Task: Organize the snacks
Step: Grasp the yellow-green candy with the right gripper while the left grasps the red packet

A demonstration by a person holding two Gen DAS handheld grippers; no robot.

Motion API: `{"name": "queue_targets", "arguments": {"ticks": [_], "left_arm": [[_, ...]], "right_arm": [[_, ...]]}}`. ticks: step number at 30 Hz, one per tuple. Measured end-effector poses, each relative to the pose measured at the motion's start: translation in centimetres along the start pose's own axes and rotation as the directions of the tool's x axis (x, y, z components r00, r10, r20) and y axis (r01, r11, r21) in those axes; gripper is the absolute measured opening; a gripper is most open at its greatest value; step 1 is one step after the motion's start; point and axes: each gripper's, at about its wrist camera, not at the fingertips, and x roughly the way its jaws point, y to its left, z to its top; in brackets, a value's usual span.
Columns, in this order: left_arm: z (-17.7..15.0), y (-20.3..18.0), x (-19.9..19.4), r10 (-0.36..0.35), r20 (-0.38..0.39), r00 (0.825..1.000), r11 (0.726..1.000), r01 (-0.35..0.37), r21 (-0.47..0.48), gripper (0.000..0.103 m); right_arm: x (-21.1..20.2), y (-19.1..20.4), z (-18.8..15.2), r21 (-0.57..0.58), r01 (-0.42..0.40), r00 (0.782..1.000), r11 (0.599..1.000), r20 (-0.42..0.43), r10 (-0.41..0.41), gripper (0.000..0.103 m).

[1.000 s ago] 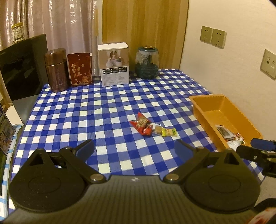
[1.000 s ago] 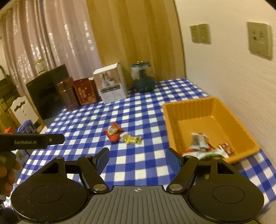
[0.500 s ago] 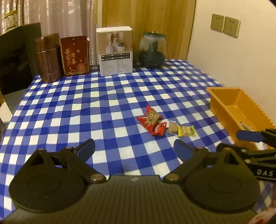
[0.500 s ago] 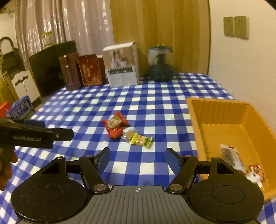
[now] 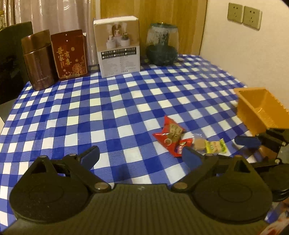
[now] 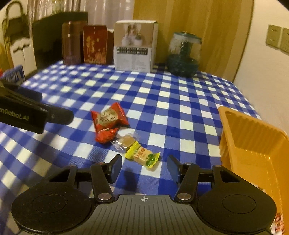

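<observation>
Several snacks lie together on the blue checked cloth: a red packet [image 5: 170,132] [image 6: 108,117], a small red candy [image 6: 105,135], a clear-wrapped brown candy [image 6: 126,140] and a yellow-green candy [image 6: 143,155] [image 5: 215,146]. An orange tray [image 6: 252,141] [image 5: 260,108] stands to their right. My right gripper [image 6: 144,165] hangs low over the cloth, its jaws closing. The yellow-green candy lies just ahead of its fingertips, untouched. My left gripper [image 5: 140,155] is open and empty, left of the snack pile, its right fingertip near the small red candy.
Along the table's back edge stand a brown canister [image 5: 38,61], a red box [image 5: 69,54], a white carton [image 5: 119,47] and a glass jar [image 5: 162,47]. A wall with sockets [image 5: 243,14] runs on the right. A dark chair back [image 6: 57,32] stands at the back left.
Both grippers came down and forward towards the snack pile. The right gripper's view rolled level and its jaws narrowed. The snacks did not move.
</observation>
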Motion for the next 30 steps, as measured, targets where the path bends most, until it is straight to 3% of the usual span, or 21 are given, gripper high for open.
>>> {"name": "queue_targets", "arguments": {"ticks": [10,13,17,23,30], "left_arm": [[-0.1,0.5,1.2,-0.022,-0.022,1.000,1.000,0.021,-0.015,0.097],[-0.1,0.5,1.5,-0.027,-0.020,0.999,1.000,0.027,-0.013,0.097],[0.0,0.7,1.8,-0.042,-0.017,0.999,0.999,0.041,-0.019,0.097],[0.1,0.5,2.0,-0.073,0.005,0.997,0.997,0.073,-0.003,0.095],[0.5,-0.9,3.2,-0.100,0.030,0.994,0.992,0.098,0.074,0.083]], "right_arm": [[2.4,-0.4,0.7,-0.006,0.022,1.000,1.000,-0.006,-0.022,0.051],[2.6,-0.8,0.8,0.035,-0.010,1.000,0.999,-0.010,0.011,0.043],[2.3,-0.7,0.8,0.047,-0.049,0.999,0.998,-0.015,0.050,0.025],[1.1,-2.1,1.1,0.198,-0.068,0.998,0.978,0.008,0.067,0.021],[0.0,-2.8,1.6,0.248,-0.055,0.998,0.967,0.044,0.046,0.021]]}}
